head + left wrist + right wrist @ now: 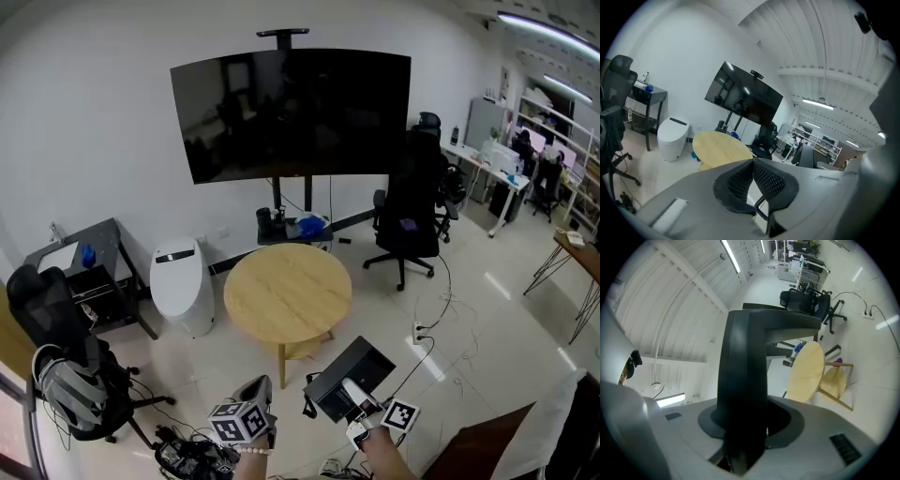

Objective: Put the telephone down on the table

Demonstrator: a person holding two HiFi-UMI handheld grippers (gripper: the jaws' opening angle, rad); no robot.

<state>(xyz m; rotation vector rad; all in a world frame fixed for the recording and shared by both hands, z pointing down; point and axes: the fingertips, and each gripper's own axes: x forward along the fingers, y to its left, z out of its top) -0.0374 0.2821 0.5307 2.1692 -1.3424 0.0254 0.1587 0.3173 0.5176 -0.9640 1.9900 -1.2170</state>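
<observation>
1. I see a round wooden table (286, 292) standing on the glossy tiled floor (487, 314).
2. On that floor I see a white rounded unit (181, 284) just left of the table.
3. A black office chair (409, 211) and a power strip (419, 332) with cables sit to its right.

You're in an office.
You've got a big dark screen (291, 112) on a stand, a swivel chair (412, 202), a round table (287, 292), and far right what look like desks (487, 164) with monitors.
</observation>
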